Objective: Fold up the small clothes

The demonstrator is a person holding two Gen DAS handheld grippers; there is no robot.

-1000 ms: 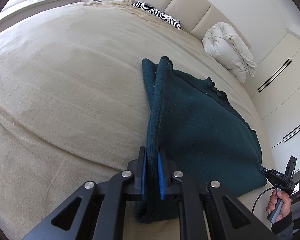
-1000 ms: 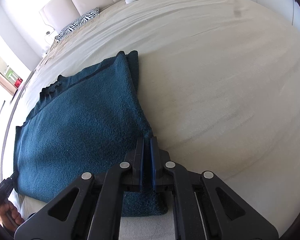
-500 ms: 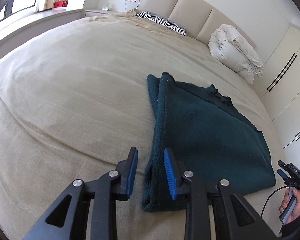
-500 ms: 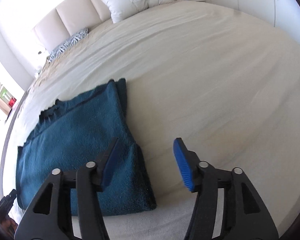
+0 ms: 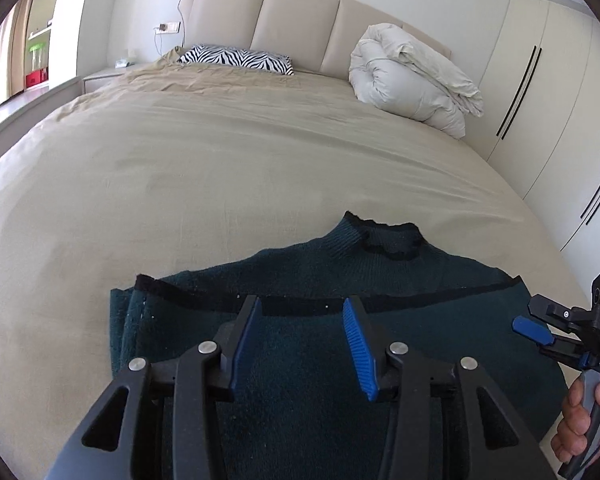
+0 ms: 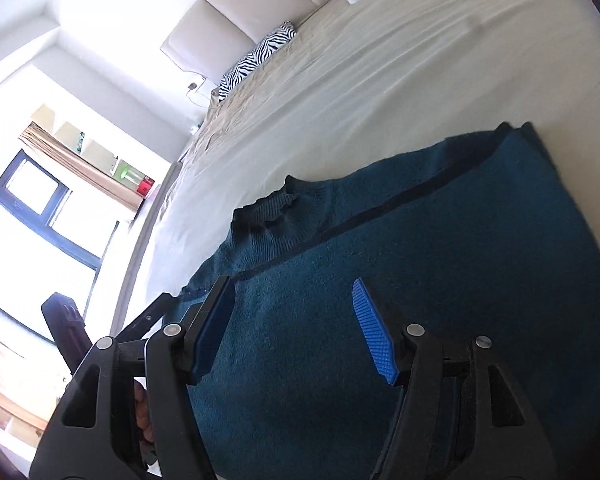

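Observation:
A dark teal knitted sweater [image 5: 380, 276] lies flat on the beige bed [image 5: 220, 168], folded, with its collar towards the headboard. It also shows in the right wrist view [image 6: 440, 248]. My left gripper [image 5: 300, 312] is open and empty, held just above the sweater's folded middle. My right gripper [image 6: 292, 300] is open and empty above the same sweater. The right gripper also shows in the left wrist view [image 5: 536, 328] at the sweater's right edge, held by a hand.
A zebra pillow [image 5: 240, 58] and a rolled white duvet [image 5: 412, 80] lie at the headboard. Wardrobe doors [image 5: 560, 112] stand to the right. A window [image 6: 32, 232] and shelves are to the left of the bed.
Both grippers let go of the sweater's side edges, opened, and moved over the middle of the sweater, facing the headboard.

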